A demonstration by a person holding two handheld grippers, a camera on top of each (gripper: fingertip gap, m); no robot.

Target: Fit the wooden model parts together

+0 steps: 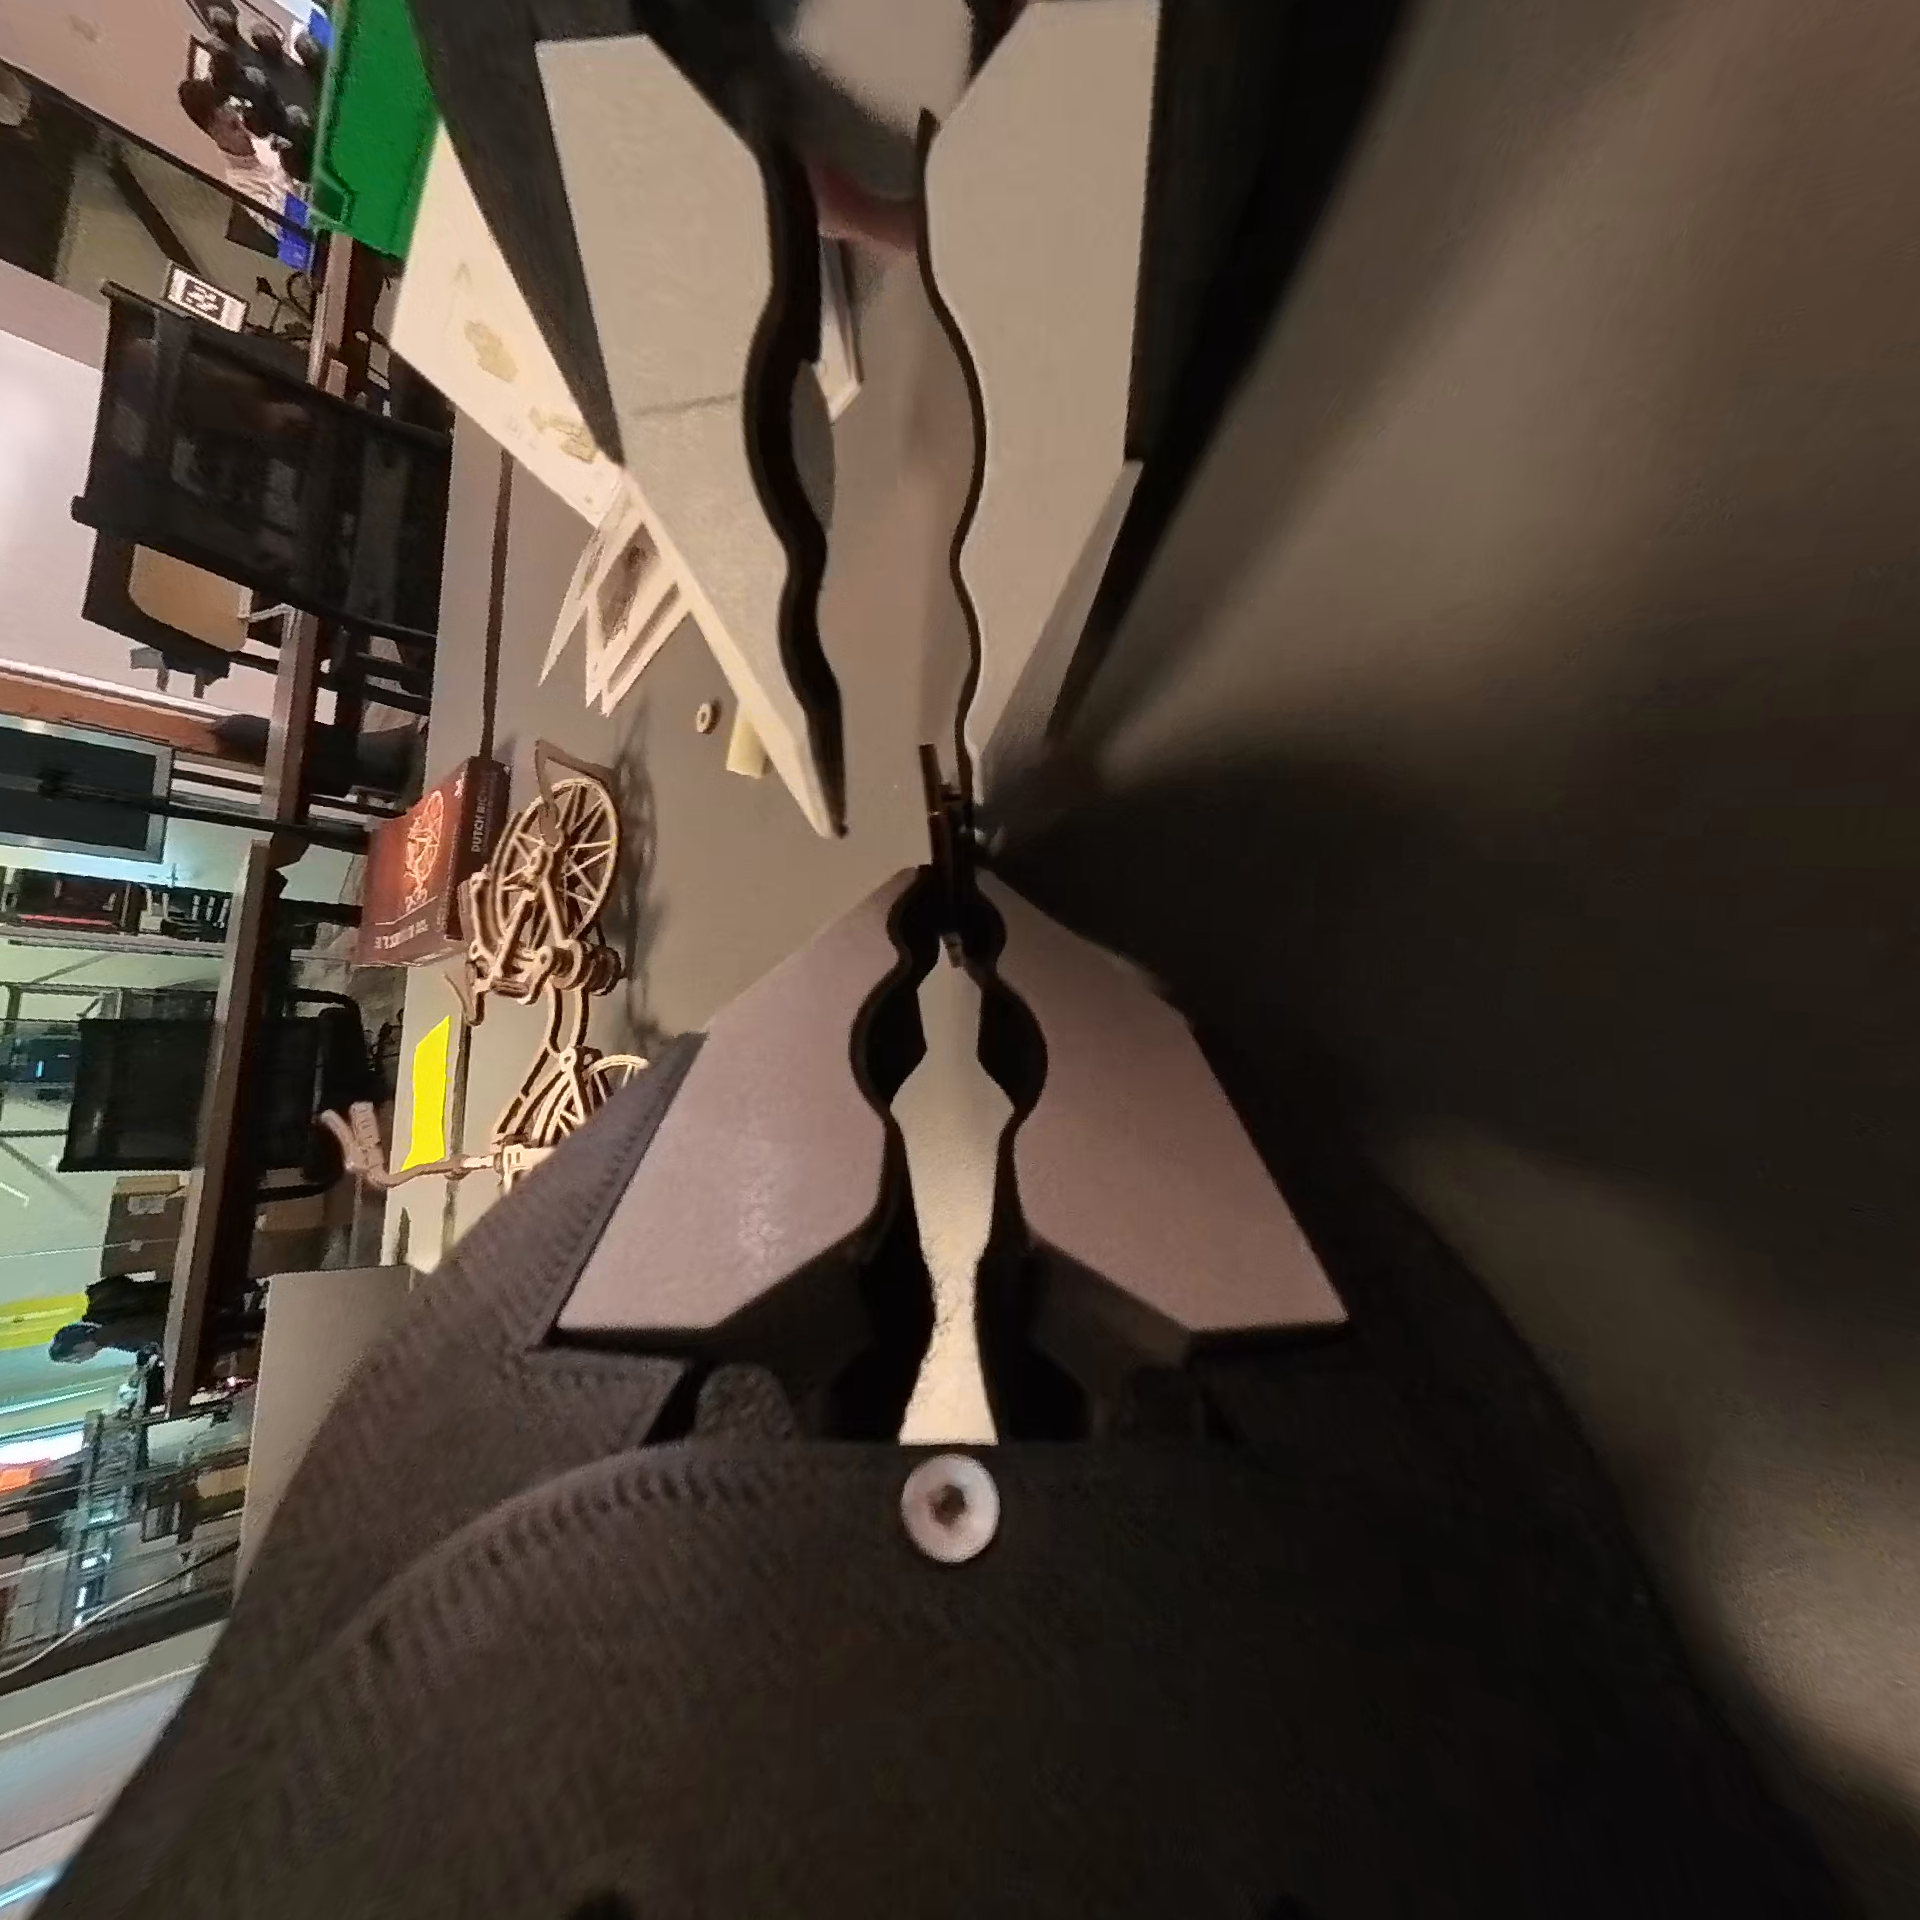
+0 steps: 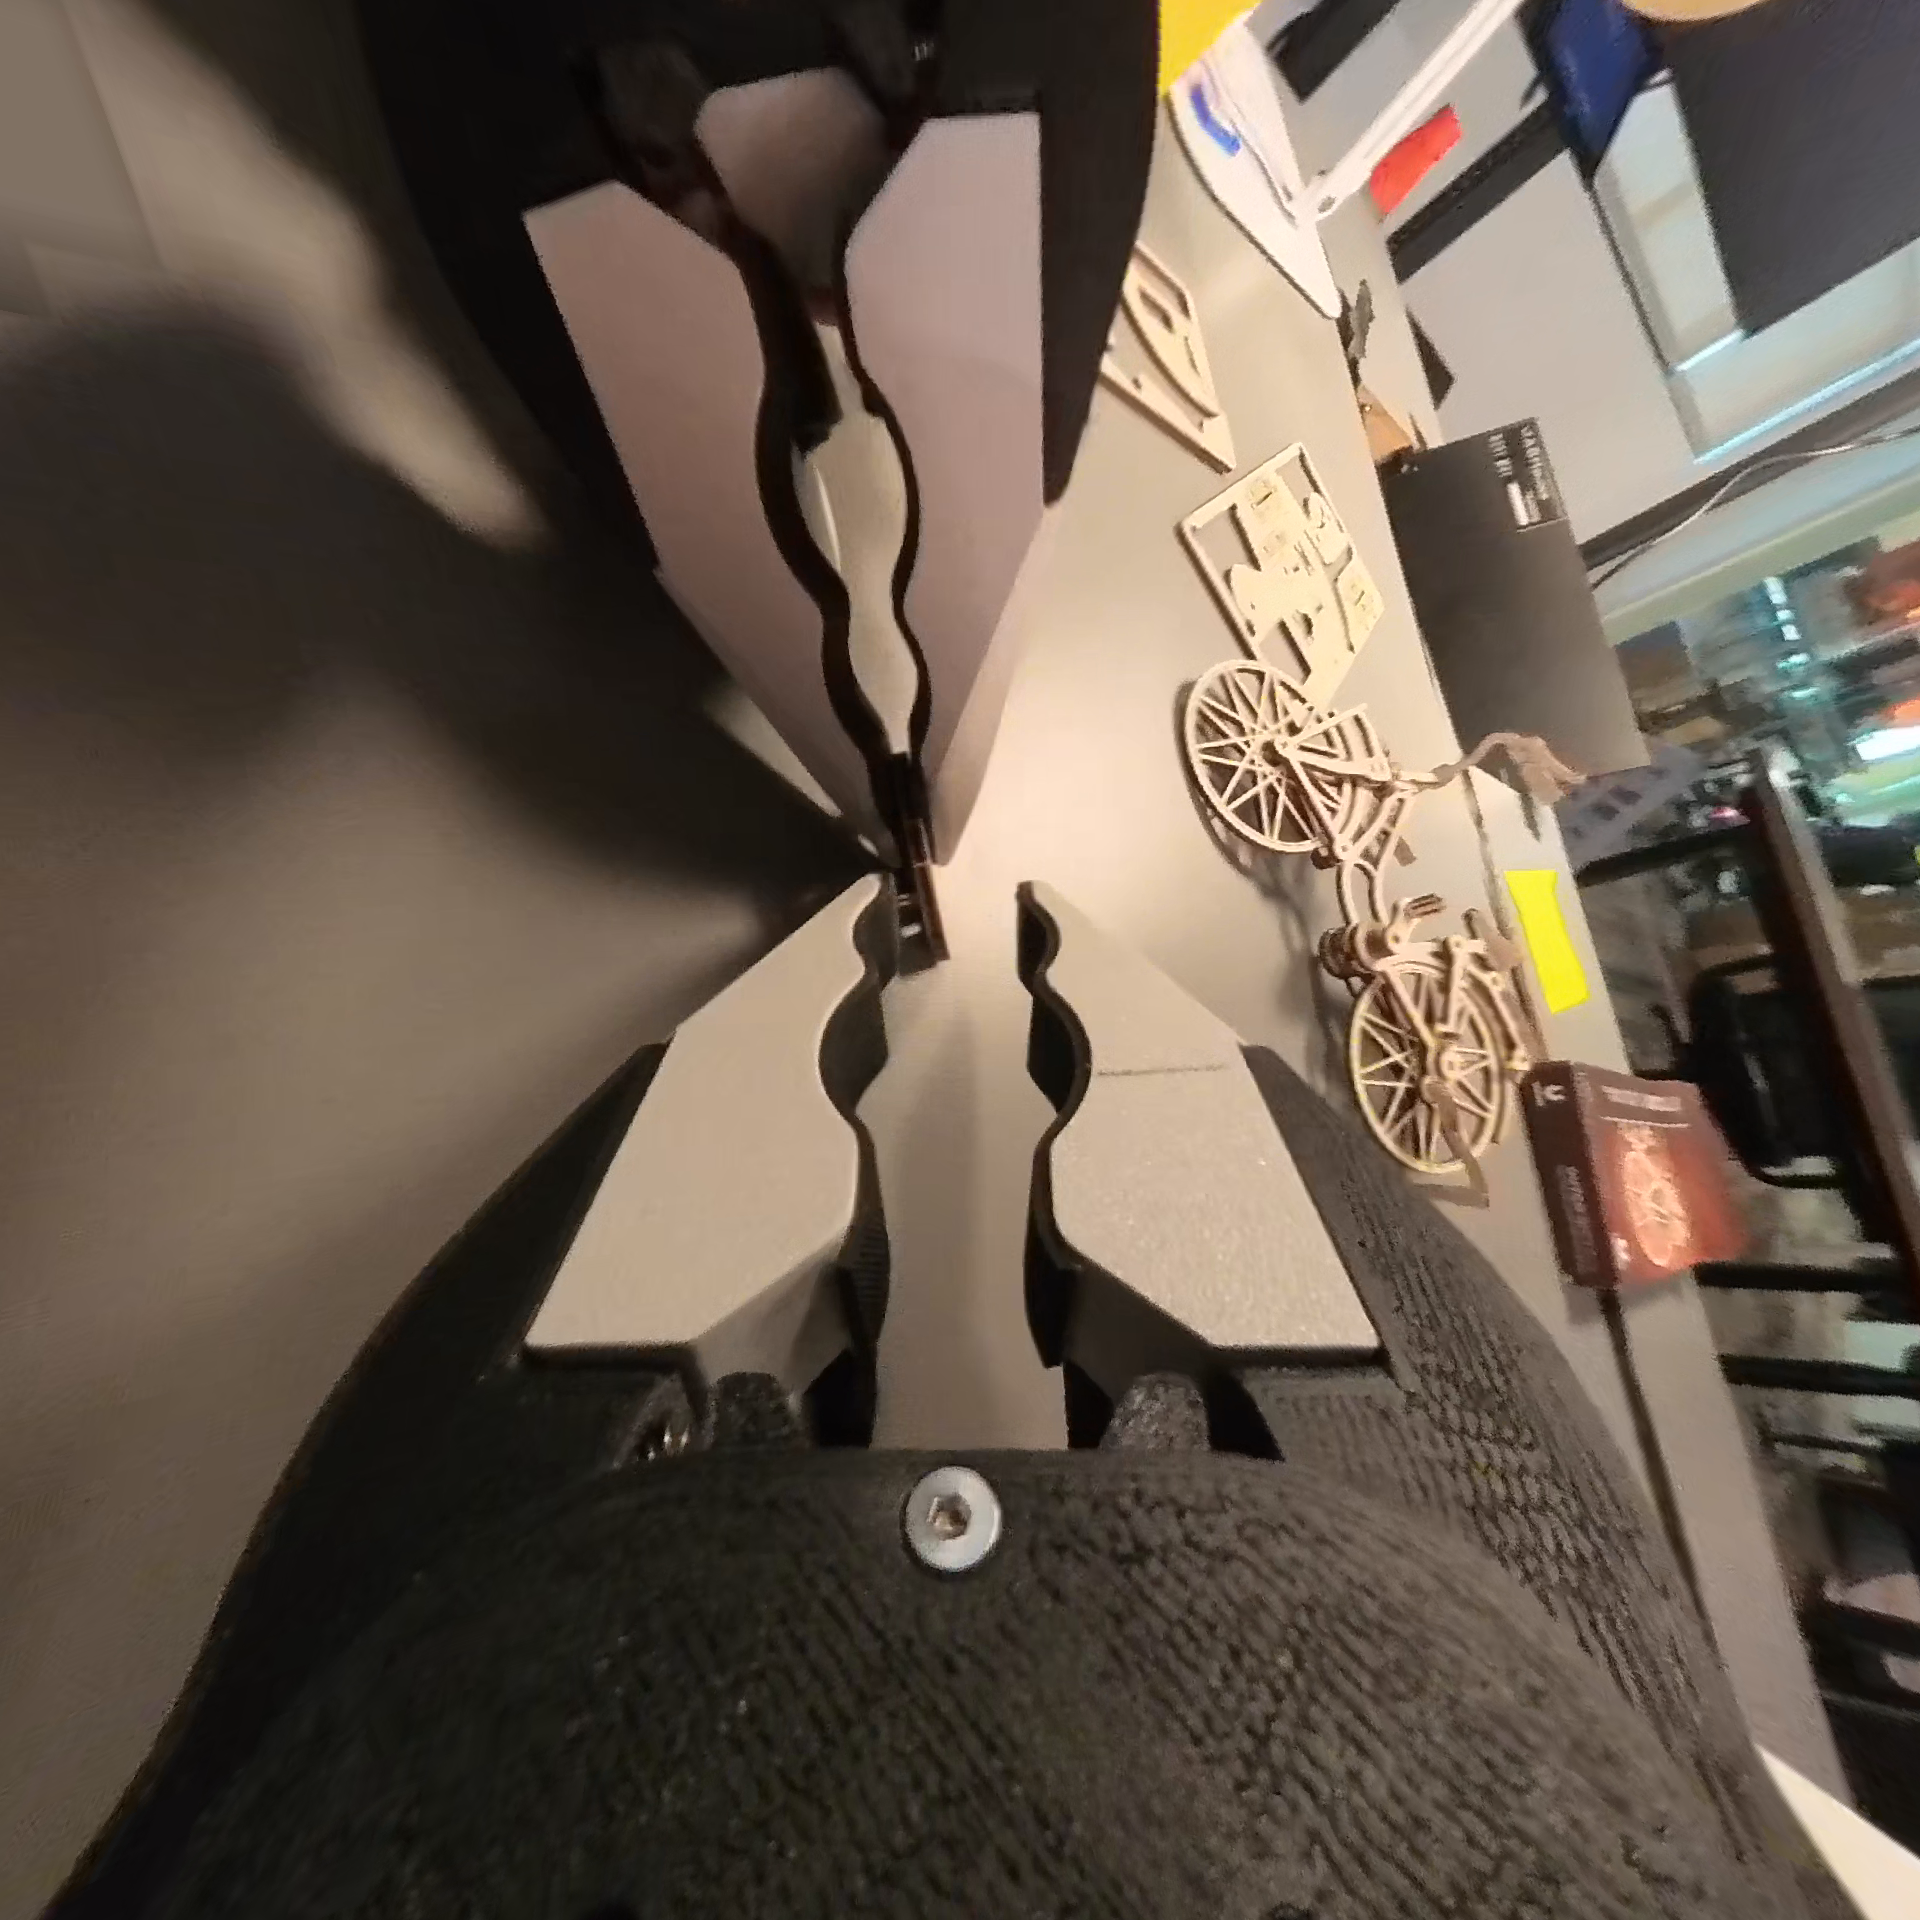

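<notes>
Left gripper [image 1: 951, 925] pinches one small dark wooden part [image 1: 948, 831]; right gripper [image 2: 951, 925] stands open, apparently touching it. One assembled wooden bicycle [image 2: 1351, 883] lies nearby.

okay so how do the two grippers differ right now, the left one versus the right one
The left gripper has its jaws nearly closed, pinching a small dark wooden part at the tips; the right gripper stands open with a clear gap. The part touches only one right fingertip, so the right gripper is not clamping it. Both share grey wavy-edged fingers and meet tip to tip above the grey table.
</notes>
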